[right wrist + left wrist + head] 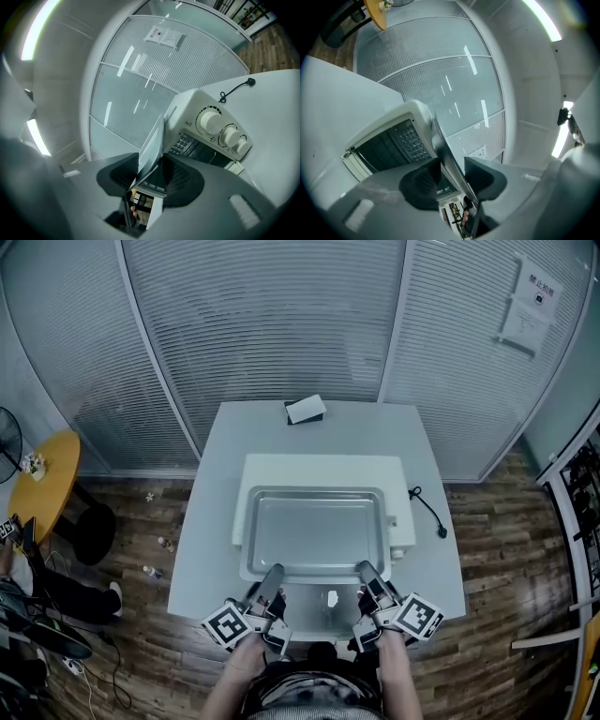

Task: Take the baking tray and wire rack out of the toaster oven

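Observation:
The silver baking tray (319,531) hangs level over the white toaster oven (323,468), most of it out past the oven's front. My left gripper (272,579) is shut on the tray's near rim at the left. My right gripper (367,577) is shut on the same rim at the right. In the left gripper view the tray's thin edge (444,150) runs between the dark pads (423,180), with the oven's dark mouth (391,145) behind. The right gripper view shows the tray (152,143) pinched likewise beside the oven's knobs (211,121). I cannot make out a wire rack.
The oven's door (323,604) lies open toward me under the tray. A black power cord (429,509) trails right on the grey table (206,549). A small dark box with a white card (305,411) sits at the table's back. A yellow round table (42,486) stands left; glass partitions (262,324) are behind.

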### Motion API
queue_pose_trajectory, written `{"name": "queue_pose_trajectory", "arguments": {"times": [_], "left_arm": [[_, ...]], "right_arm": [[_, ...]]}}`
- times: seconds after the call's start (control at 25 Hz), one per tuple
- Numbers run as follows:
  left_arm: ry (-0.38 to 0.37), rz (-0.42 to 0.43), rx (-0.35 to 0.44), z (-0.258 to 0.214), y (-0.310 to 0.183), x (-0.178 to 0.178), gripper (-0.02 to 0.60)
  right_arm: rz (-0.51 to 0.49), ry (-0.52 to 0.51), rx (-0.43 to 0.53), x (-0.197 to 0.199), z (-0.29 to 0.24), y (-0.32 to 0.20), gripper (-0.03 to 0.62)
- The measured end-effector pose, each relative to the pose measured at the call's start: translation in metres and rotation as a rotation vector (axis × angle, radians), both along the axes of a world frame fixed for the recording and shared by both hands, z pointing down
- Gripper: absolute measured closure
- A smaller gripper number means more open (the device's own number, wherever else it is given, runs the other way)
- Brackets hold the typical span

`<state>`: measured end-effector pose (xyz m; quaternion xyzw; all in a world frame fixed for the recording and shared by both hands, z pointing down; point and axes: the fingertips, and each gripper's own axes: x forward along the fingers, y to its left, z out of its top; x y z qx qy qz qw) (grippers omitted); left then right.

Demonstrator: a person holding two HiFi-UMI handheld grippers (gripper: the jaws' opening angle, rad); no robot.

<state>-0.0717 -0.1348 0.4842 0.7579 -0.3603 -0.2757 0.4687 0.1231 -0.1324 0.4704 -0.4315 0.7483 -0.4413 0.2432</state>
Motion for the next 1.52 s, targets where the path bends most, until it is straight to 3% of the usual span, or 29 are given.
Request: {"name": "queue_pose_trajectory", "arguments": {"times": [0.24,0.28,0.36,0.48,0.68,0.8,1.0,1.2,1.52], "left_arm": [[-0.023,-0.027,0.023,-0.003,-0.008,0.002,0.419],[-0.046,-0.031,0.041,-0.005,-0.008,0.003,0.390],[-0.124,-0.035,0.089,-0.009,-0.006,0.006,0.312],[-0.314,-0.034,0.166,-0.007,0.000,0.009,0.247],[-0.821,-0.028,0.310,0.007,0.014,0.005,0.178],[-0.984,-0.035,0.339,0.010,0.017,0.002,0.166],[-1.072,-0.152,0.346,0.004,0.019,-0.021,0.158],[-1.131,-0.149,0.375,0.000,0.012,-0.022,0.158],[-1.136,-0.147,0.374,0.002,-0.016,-0.022,0.158]], "right_arm": [[-0.003,0.030,0.003,0.004,-0.001,-0.011,0.415],[0.003,0.078,0.006,0.007,0.001,-0.010,0.413],[0.017,0.189,0.031,0.014,0.001,-0.009,0.322],[0.040,0.378,0.095,0.022,-0.005,-0.002,0.252],[0.084,0.801,0.201,0.032,-0.008,0.015,0.204],[0.080,0.918,0.277,0.028,-0.017,0.019,0.201],[0.014,0.906,0.321,0.011,-0.020,0.024,0.199],[-0.033,0.971,0.309,0.001,-0.008,0.020,0.197],[-0.033,0.958,0.279,0.001,-0.007,-0.004,0.197]]}}
